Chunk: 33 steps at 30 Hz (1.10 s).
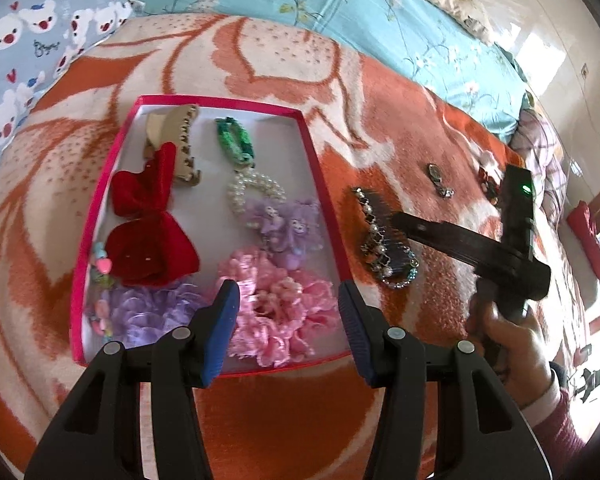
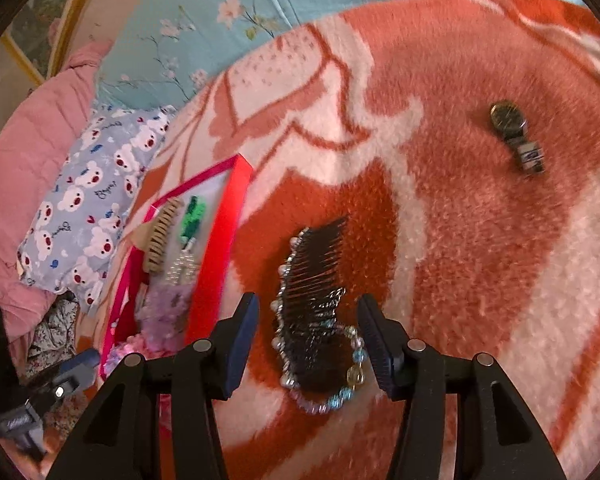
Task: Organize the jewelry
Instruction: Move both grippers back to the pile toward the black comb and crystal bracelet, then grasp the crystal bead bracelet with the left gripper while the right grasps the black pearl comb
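Left wrist view: left gripper [image 1: 288, 300] hangs with ribbed blue pads [image 1: 225, 320] apart, nothing between them, over a shallow red-rimmed box [image 1: 320, 184] with white floor. Box holds a velvety red bow [image 1: 148, 224], tan toothed claw clip [image 1: 176, 140], green braided band [image 1: 234, 138], pearl loop [image 1: 256, 190], frilly lilac scrunchie [image 1: 156, 312] and ruffled pink scrunchie [image 1: 276, 312]. Fuzzy orange-and-cream blanket [image 1: 260, 60] under all.

Right wrist view: right gripper [image 2: 308, 320] has jaws apart, nothing pinched; black comb [image 2: 316, 280] with thin teeth, pearl-and-rhinestone spine, lies on the blanket between and ahead of its pads [image 2: 242, 344], right of the box. Clear bead bracelet [image 2: 352, 364] curls at the comb's near end. Round-faced metal watch [image 2: 516, 132] sits well apart, upper right.
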Available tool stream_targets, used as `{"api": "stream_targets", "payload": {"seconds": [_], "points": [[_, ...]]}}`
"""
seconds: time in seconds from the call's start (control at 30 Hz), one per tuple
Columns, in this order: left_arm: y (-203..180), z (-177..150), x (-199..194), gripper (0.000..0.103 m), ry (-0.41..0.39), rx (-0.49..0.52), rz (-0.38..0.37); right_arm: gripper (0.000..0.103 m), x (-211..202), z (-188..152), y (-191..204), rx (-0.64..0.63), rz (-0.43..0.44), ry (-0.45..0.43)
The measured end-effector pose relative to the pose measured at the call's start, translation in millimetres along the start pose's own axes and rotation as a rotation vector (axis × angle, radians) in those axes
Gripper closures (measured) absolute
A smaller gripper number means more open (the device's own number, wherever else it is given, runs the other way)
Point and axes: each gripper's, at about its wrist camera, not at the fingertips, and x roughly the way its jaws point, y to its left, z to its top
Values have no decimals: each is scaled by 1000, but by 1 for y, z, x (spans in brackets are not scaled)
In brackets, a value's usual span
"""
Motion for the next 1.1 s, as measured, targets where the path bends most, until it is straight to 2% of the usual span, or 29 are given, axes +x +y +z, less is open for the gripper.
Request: {"api": "stream_targets", "payload": {"seconds": [0.13, 0.17, 0.23, 0.27, 0.4, 0.53, 0.8, 0.93, 1.03, 1.1], "points": [[-7, 1, 6, 53, 10, 7, -4, 50, 18, 5, 1, 4, 17, 36], [-9, 2, 7, 53, 13, 10, -7, 55, 20, 6, 3, -6, 23, 37], [-13, 3, 10, 53, 17, 17, -8, 91, 21, 7, 9, -32, 15, 31], [-17, 4, 12, 53, 19, 23, -11, 100, 21, 8, 10, -38, 15, 32], [-34, 6, 18, 53, 29, 58, -29, 102, 15, 8, 14, -41, 50, 19], [-62, 7, 29, 53, 48, 119, -55, 102, -8, 7, 5, 3, 85, -31], [-116, 3, 71, 53, 123, 215, -115, 102, -68, 7, -31, 69, 38, -150], [-136, 4, 98, 55, 159, 264, -103, 102, -92, 4, -47, 95, 23, -189], [-140, 4, 116, 63, 190, 273, -78, 102, -104, 2, -55, 108, 19, -208], [-142, 3, 126, 80, 213, 279, -77, 102, -109, 1, -57, 112, 18, -215]]}}
